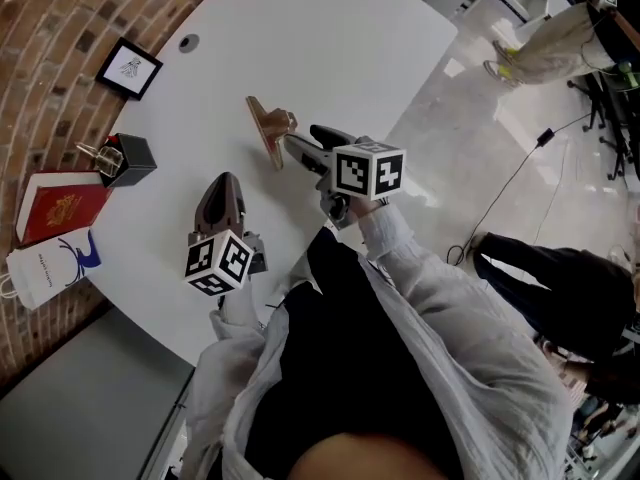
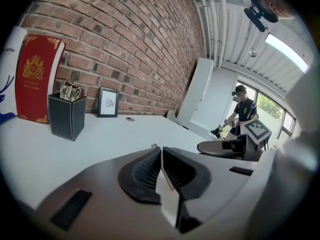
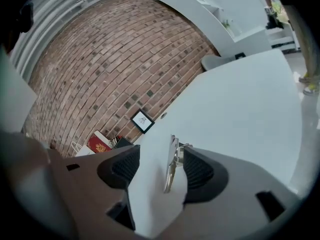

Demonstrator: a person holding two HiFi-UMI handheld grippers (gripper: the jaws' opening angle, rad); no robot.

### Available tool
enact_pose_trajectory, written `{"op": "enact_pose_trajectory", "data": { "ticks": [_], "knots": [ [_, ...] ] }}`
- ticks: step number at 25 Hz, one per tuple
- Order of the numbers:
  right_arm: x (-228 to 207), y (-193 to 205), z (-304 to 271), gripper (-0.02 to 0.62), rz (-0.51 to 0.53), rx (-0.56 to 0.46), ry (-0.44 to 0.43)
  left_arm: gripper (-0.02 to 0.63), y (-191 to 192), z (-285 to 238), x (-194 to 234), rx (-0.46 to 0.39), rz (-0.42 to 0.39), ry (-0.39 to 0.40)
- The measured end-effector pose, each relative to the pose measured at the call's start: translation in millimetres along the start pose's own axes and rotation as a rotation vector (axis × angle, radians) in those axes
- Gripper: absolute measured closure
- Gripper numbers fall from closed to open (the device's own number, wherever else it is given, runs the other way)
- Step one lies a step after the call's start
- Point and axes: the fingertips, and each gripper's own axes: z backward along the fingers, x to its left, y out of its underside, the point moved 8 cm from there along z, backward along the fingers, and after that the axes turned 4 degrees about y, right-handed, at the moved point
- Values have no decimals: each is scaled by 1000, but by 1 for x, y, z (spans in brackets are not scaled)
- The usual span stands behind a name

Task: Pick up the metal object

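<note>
Copper-toned metal object between parted jaws of right gripper — not clamped, left gripper closed, empty.

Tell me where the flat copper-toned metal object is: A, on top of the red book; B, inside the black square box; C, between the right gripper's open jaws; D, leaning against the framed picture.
C: the right gripper view shows the copper-toned metal object standing on edge between the spread jaws of the right gripper, not clamped.
</note>
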Motion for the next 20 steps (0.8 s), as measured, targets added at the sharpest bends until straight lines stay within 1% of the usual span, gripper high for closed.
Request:
{"op": "enact_pose_trajectory", "data": {
  "ticks": [5,9,12,15,16,19,20],
  "knots": [
    [-7,-8,-35,311,-21,64,2,578,3,-12,10,11,23,-43],
    [-13,-8,-60,319,-66,119,-10,578,5,-16,15,21,37,-68],
    [-17,-6,-72,328,-95,139,-5,578,7,-18,18,30,45,-81],
    [-20,-4,-81,368,-104,168,2,578,8,-19,21,38,47,-98],
    [-21,-3,-84,393,-107,179,7,578,8,-19,22,39,48,-105],
    [-24,-1,-88,504,-111,193,29,578,9,-19,27,41,54,-127],
    [-25,-1,-88,511,-115,196,26,578,9,-18,28,43,56,-132]
  ]
}}
